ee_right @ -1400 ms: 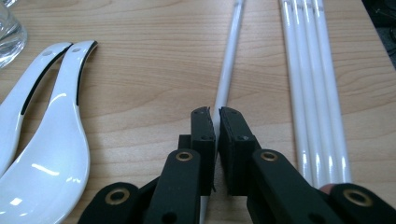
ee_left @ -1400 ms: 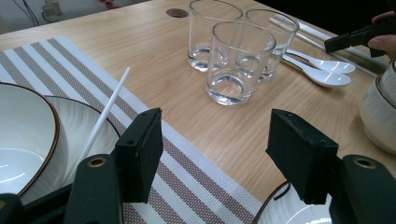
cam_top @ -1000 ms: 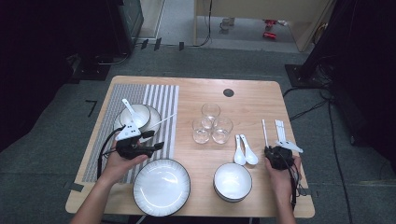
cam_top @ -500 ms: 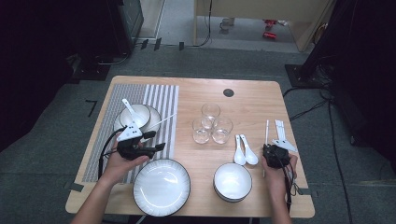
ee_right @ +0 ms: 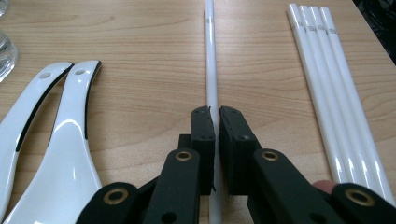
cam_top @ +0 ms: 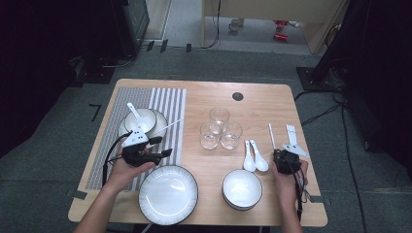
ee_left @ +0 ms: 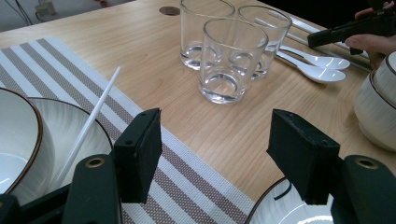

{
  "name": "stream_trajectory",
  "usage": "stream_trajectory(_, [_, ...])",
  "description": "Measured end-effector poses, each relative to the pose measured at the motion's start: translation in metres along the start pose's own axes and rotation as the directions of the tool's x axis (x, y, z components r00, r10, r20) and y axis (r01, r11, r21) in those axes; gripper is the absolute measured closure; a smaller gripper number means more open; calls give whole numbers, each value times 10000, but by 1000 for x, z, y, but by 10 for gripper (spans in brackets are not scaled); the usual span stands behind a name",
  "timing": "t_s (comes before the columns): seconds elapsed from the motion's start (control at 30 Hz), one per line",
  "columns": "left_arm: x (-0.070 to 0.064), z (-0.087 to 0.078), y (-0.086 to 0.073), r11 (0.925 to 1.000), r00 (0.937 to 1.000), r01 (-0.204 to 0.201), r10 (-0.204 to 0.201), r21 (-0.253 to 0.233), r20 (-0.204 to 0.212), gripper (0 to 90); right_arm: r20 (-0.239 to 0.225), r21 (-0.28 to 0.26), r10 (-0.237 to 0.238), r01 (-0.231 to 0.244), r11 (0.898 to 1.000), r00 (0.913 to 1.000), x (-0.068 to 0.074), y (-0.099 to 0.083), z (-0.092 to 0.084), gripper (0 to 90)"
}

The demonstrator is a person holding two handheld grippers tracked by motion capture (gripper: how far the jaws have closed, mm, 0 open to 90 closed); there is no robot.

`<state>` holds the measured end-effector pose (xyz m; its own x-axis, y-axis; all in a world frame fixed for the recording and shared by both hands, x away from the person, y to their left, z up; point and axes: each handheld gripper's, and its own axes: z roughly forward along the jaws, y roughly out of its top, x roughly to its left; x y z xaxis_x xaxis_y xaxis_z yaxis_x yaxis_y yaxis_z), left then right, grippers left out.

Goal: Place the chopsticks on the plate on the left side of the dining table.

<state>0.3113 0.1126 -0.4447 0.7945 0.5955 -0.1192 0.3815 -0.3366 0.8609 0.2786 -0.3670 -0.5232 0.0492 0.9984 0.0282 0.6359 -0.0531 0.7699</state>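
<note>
right gripper [ee_right: 214,116]: fingers just closed, pinching 1 white chopstick [ee_right: 211,56] | left gripper [ee_left: 215,154]: fingers spread, empty, above striped placemat [ee_left: 56,70]

Glossy white chopstick [ee_right: 210,60] on matt, pale wooden table [ee_right: 140,46]

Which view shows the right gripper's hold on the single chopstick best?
The right gripper view: the right gripper has just closed its jaws on the single chopstick. The high view shows both small. In the left gripper view the stick is a distant streak behind the glasses.
</note>
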Motion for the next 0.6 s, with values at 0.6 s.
stream_trajectory(0.6, [-5, 4, 3, 9999, 9997, -145, 144, 47, 182, 344, -1028, -71, -368, 363, 9993, 9940, -5, 1, -1, 866])
